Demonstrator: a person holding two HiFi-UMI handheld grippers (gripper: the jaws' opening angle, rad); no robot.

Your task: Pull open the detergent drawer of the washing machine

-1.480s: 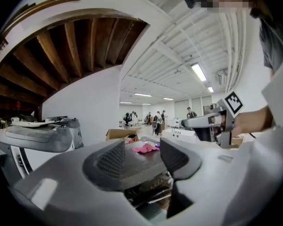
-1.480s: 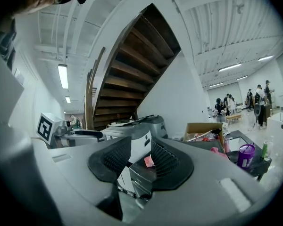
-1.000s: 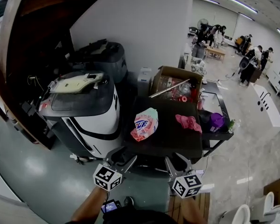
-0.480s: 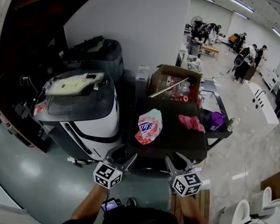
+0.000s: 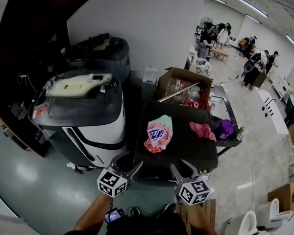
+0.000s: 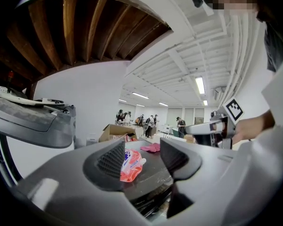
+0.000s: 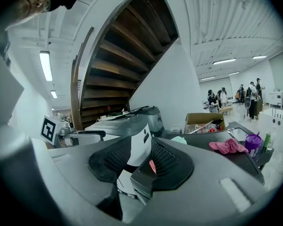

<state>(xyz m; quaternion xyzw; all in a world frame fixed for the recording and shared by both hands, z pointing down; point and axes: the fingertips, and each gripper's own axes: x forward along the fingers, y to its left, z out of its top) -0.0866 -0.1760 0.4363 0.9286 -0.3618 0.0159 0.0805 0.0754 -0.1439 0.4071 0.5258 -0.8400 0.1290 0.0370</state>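
Note:
A grey and white top-loading washing machine (image 5: 83,116) stands at the left, with a white panel (image 5: 78,84) lying on its lid. I cannot make out its detergent drawer. My left gripper (image 5: 128,164) is low in the head view, off the machine's front right corner and apart from it. Its jaws stand apart with nothing between them (image 6: 142,159). My right gripper (image 5: 182,165) is beside it at the front edge of a black table (image 5: 186,151), jaws slightly apart and empty (image 7: 140,157). The machine (image 7: 127,135) lies ahead in the right gripper view.
On the black table lie a pink detergent pouch (image 5: 158,133) and a pink cloth (image 5: 202,129); an open cardboard box (image 5: 183,87) stands behind it. A second dark machine (image 5: 103,53) stands by the wall. A dark wooden stair rises at the left. Several people work at the far right.
Both grippers have drifted a little forward and down together with the person's view. The table and machine sit slightly closer. Neither pair of jaws has changed.

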